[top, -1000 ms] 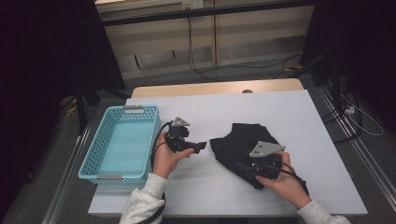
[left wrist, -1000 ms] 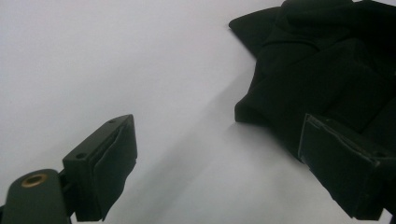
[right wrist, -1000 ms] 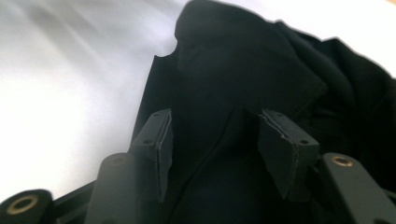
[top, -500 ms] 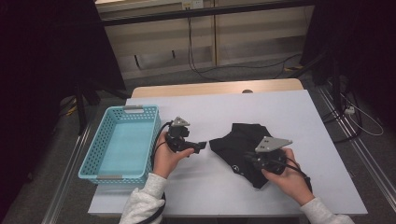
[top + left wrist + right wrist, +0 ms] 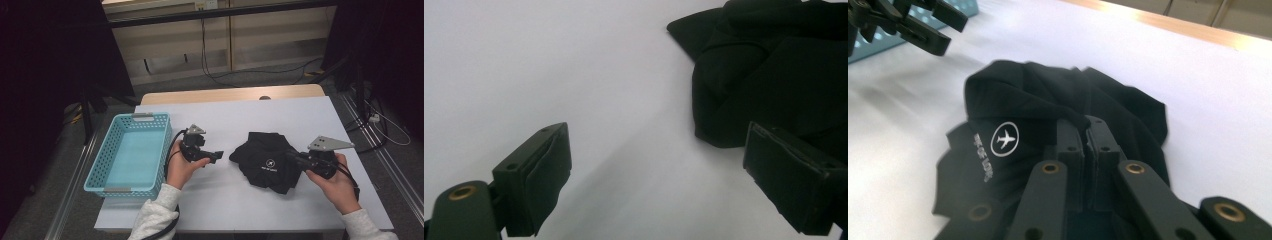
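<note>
The right gripper (image 5: 295,158) has drawn rightward, tugging the black garment (image 5: 267,161) with it. A blue basket (image 5: 131,152) sits at the table's (image 5: 240,210) left edge; bare table between. The left gripper (image 5: 218,155), jaws wide and empty, faces the garment's near edge. The right gripper's jaws pinch a fold.

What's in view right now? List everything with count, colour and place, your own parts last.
Black garment: one, black with a white plane logo, crumpled right of the table's centre.
Basket: one, turquoise mesh, at the table's left edge.
Table: one, white top with a wooden far edge.
Cables: several, dark, on the floor beyond the table.
Left gripper: one, black, fingers apart, above the table between basket and garment.
Right gripper: one, black with a grey plate, fingers closed on the garment's right edge.
Hands: two, in white sleeves, at the near edge.
</note>
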`<state>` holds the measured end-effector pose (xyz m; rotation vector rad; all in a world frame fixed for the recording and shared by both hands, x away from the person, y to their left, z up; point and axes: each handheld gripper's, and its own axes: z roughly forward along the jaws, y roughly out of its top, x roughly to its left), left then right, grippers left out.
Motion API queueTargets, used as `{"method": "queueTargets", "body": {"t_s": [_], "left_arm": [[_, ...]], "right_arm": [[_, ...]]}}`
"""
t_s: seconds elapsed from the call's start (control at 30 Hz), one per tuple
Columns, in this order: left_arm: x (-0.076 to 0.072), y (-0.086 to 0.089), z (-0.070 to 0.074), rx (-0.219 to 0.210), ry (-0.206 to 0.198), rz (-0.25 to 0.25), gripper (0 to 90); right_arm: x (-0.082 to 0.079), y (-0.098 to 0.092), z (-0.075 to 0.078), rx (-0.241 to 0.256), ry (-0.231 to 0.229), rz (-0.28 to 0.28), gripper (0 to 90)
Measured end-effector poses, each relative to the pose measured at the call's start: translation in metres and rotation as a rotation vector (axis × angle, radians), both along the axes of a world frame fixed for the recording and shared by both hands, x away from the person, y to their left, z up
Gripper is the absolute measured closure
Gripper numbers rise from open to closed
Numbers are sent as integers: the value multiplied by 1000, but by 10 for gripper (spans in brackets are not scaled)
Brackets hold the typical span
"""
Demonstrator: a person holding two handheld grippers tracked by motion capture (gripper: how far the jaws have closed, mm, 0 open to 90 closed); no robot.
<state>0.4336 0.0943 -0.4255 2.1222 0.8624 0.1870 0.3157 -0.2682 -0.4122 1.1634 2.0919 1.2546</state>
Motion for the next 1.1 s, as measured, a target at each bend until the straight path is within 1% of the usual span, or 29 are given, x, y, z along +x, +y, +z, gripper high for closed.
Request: {"method": "queueTargets", "body": {"t_s": [0.03,0.07,0.1,0.17,0.23,0.27,0.3,0.33,0.37,0.43,0.5,0.53,0.57,0.6,0.63,0.67,0.7,0.77,0.8,0.87,0.9,0.93,1.0,1.03,1.07,1.1], "left_arm": [[1,-1,0,2,-1,-1,123],[2,-2,0,4,-1,-4,124],[2,-3,-1,-3,3,-4,134],[4,-6,-2,-13,3,-3,140],[7,-9,-4,-12,9,-3,156],[10,-10,-5,-12,8,-4,184],[14,-14,-8,-11,5,6,195],[14,-14,-8,-11,5,6,201],[16,-17,-9,-7,7,4,201],[20,-23,-14,6,8,-10,228],[23,-29,-18,15,18,-22,255],[25,-33,-21,15,15,-22,268],[27,-36,-23,12,21,-27,267],[28,-39,-26,2,21,-28,269],[29,-42,-27,11,22,-40,275],[29,-47,-29,5,24,-46,276],[30,-51,-30,8,23,-63,279],[29,-58,-32,12,17,-70,284],[29,-62,-33,25,18,-88,286],[28,-64,-34,31,19,-94,291],[27,-66,-35,45,5,-110,286],[27,-66,-35,45,5,-110,293],[25,-68,-34,59,-3,-105,317],[24,-70,-34,63,-2,-121,317],[22,-72,-34,65,-3,-116,320],[21,-73,-34,67,4,-118,325]], "right_arm": [[-1,-3,-1,1,4,-8,867],[-2,-6,-1,-4,7,-29,867],[-3,-10,-3,-4,12,-28,867],[-5,-11,-3,-1,9,-33,867],[-7,-12,-4,-3,14,-18,867],[-10,-9,-6,-13,20,-18,867],[-11,-7,-7,-34,23,-10,867],[-11,-7,-7,-34,23,-10,867],[-12,-5,-9,-45,22,-6,866],[-14,-2,-12,-40,35,7,867],[-16,1,-14,-50,40,11,866],[-16,3,-15,-59,41,20,866],[-17,4,-15,-59,38,26,866],[-18,5,-15,-57,36,29,866],[-18,7,-15,-58,37,33,866],[-19,8,-15,-58,32,38,865],[-19,9,-15,-59,33,38,865],[-18,11,-17,-66,38,47,865],[-18,12,-18,-71,39,50,865],[-18,13,-19,-74,46,49,865],[-18,14,-22,-81,49,50,865],[-18,14,-22,-81,49,50,865],[-17,15,-26,-96,62,57,864],[-17,15,-26,-96,62,57,864],[-17,15,-27,-96,67,58,864],[-17,16,-28,-100,70,60,864]]}}
